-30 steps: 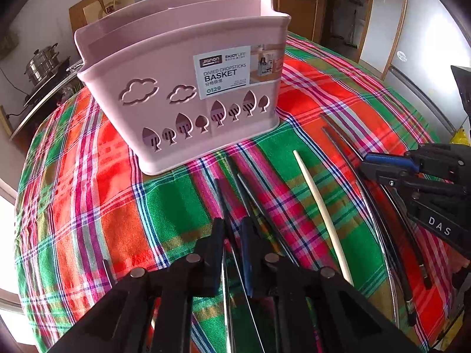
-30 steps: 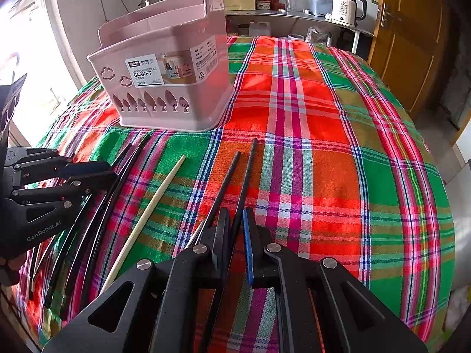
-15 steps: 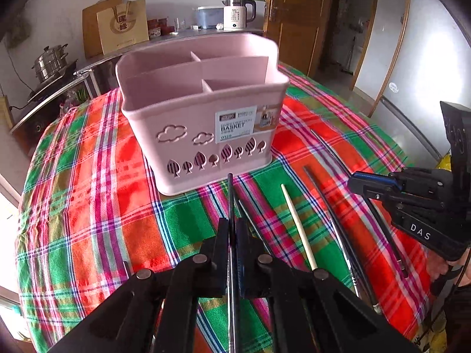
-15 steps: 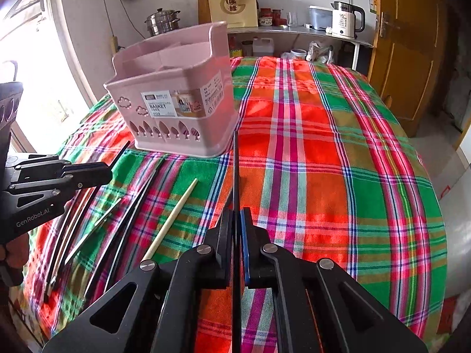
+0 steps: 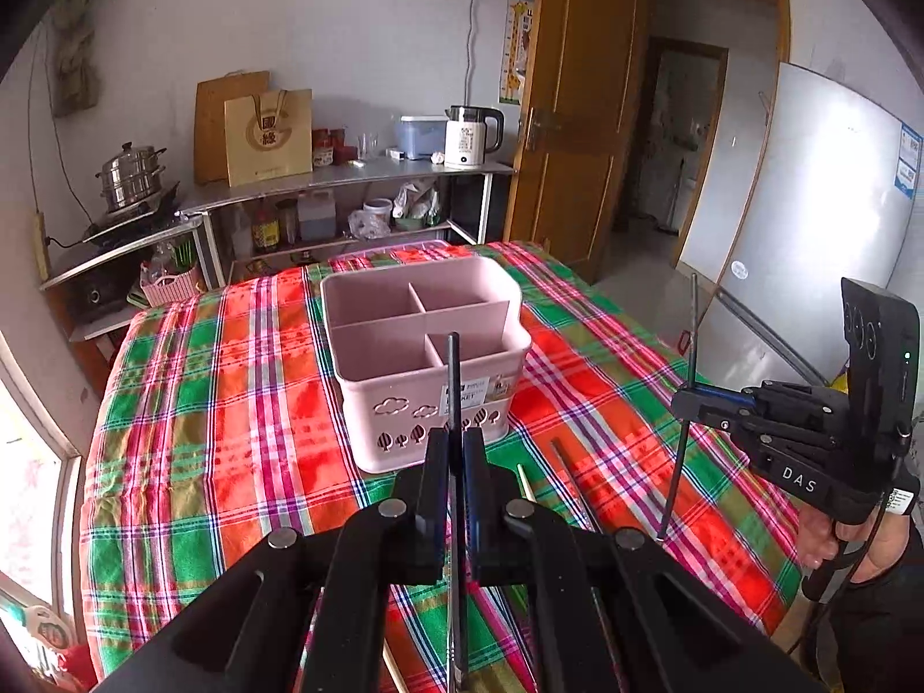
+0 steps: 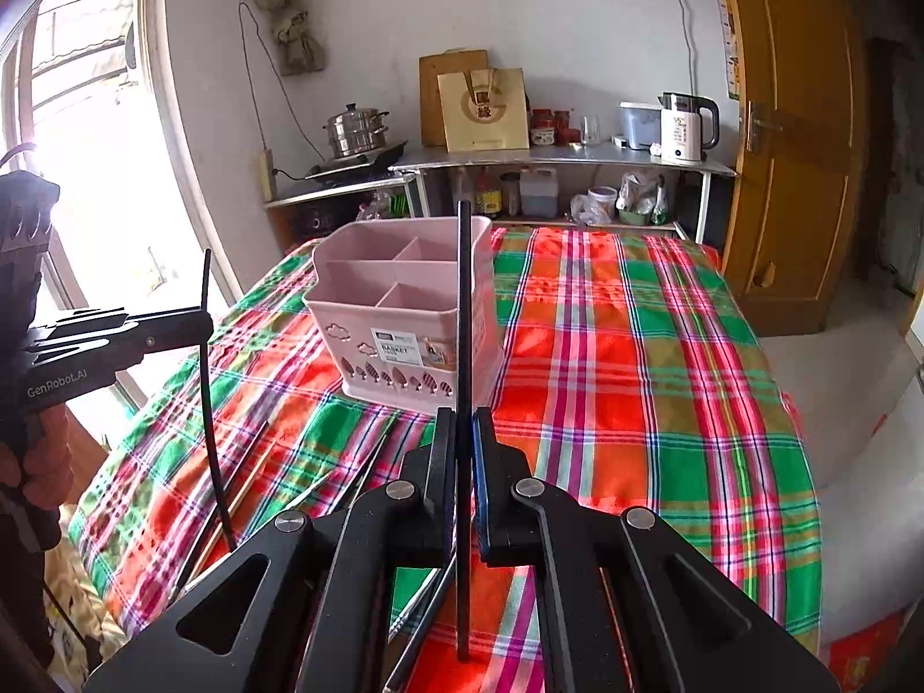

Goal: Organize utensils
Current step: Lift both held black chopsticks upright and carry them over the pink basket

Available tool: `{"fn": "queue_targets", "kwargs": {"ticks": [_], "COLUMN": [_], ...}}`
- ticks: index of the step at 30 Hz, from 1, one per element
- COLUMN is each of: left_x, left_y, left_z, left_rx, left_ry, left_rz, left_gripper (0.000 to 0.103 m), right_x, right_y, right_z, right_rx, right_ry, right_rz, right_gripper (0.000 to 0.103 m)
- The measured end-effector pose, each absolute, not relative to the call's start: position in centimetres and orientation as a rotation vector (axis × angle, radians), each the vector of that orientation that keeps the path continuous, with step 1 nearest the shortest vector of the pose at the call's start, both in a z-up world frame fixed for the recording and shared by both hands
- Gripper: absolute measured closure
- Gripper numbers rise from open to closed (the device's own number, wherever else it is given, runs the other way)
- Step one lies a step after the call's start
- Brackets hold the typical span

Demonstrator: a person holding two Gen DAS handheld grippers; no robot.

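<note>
While the pink basket (image 5: 424,358) stood on the plaid cloth (image 5: 219,404), the left gripper (image 5: 455,462) pinched one dark chopstick (image 5: 453,381) upright, the right gripper (image 6: 460,439) another (image 6: 464,312); more chopsticks (image 6: 254,462) lay on the cloth nearby.

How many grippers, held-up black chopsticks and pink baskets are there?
Grippers: 2 (left gripper, right gripper)
Held-up black chopsticks: 2 (left chopstick, right chopstick)
Pink basket: 1
Total: 5
</note>
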State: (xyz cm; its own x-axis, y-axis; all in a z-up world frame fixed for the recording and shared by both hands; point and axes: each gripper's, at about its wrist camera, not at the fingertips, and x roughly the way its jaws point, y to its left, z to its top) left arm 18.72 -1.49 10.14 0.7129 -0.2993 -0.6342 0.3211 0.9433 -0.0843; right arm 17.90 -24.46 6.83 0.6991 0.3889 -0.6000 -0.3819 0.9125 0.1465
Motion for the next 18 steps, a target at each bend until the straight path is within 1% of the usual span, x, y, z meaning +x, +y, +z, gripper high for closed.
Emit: {"fn": "queue_targets", "kwargs": {"ticks": [8,18], "left_x": [17.1,17.7], "left_y": [-0.5,0.8], "left_z": [12.0,12.6], "left_rx": [0.004,-0.040], "left_ry": [0.650,0.653], "left_rz": [-0.354,-0.337], "left_gripper": [0.099,0.099], "right_x": [16.8,17.1], "right_y": [-24.9,-24.7], "right_z": [8.8,10.0], "right_rx": [0.022,0.036], "right_ry": [0.618,0.597], "right_rz": [0.447,0.469], "right_gripper": [0.098,0.098]}}
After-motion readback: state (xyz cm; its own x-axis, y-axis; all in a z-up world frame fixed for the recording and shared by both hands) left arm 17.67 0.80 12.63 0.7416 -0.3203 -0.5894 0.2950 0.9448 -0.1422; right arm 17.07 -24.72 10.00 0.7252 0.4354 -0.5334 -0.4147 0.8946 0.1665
